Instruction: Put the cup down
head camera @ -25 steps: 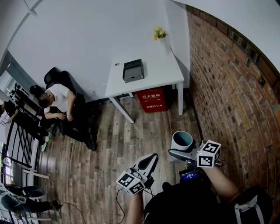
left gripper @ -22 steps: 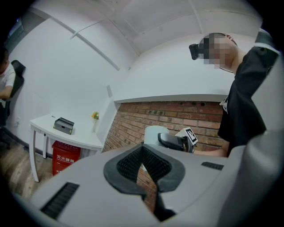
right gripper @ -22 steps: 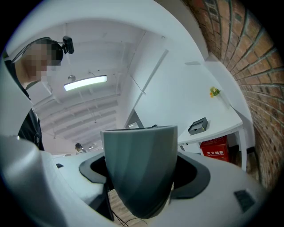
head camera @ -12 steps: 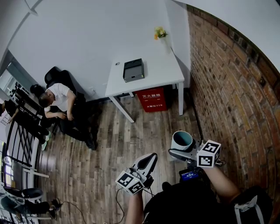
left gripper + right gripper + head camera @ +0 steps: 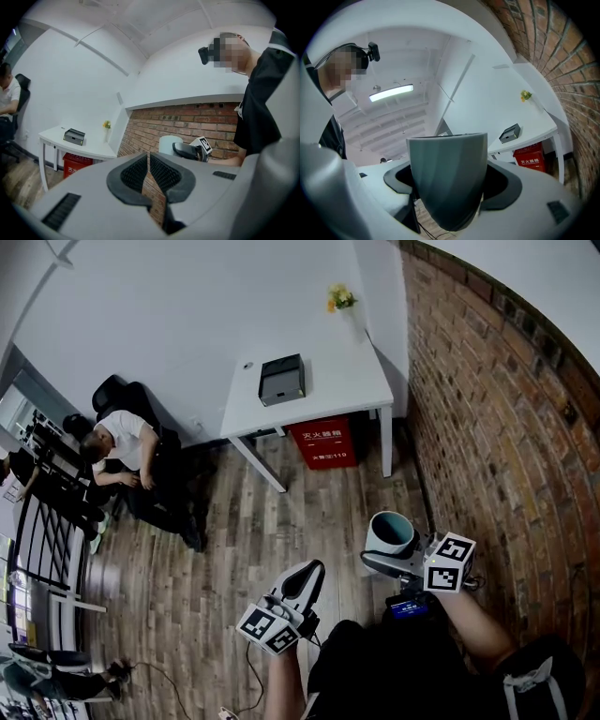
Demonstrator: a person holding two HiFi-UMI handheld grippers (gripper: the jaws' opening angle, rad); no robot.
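Observation:
A grey cup [image 5: 389, 532] with a teal inside is held upright in the air, low at the right of the head view. My right gripper [image 5: 386, 563] is shut on it; in the right gripper view the cup [image 5: 449, 176] fills the space between the two dark pads. My left gripper [image 5: 306, 579] hangs to the left of the cup and slightly nearer me, shut with nothing in it; its ribbed pads [image 5: 137, 171] meet in the left gripper view. The white table [image 5: 347, 390] stands far ahead by the brick wall.
On the table sit a grey box [image 5: 281, 379] and a small vase of yellow flowers [image 5: 341, 301]. A red crate [image 5: 322, 443] stands under it. A brick wall [image 5: 497, 427] runs along the right. A person [image 5: 117, 442] sits at the left by black chairs.
The head view has shifted slightly, so the table and room sit a little higher and further left. Both grippers keep their hold and their places relative to each other.

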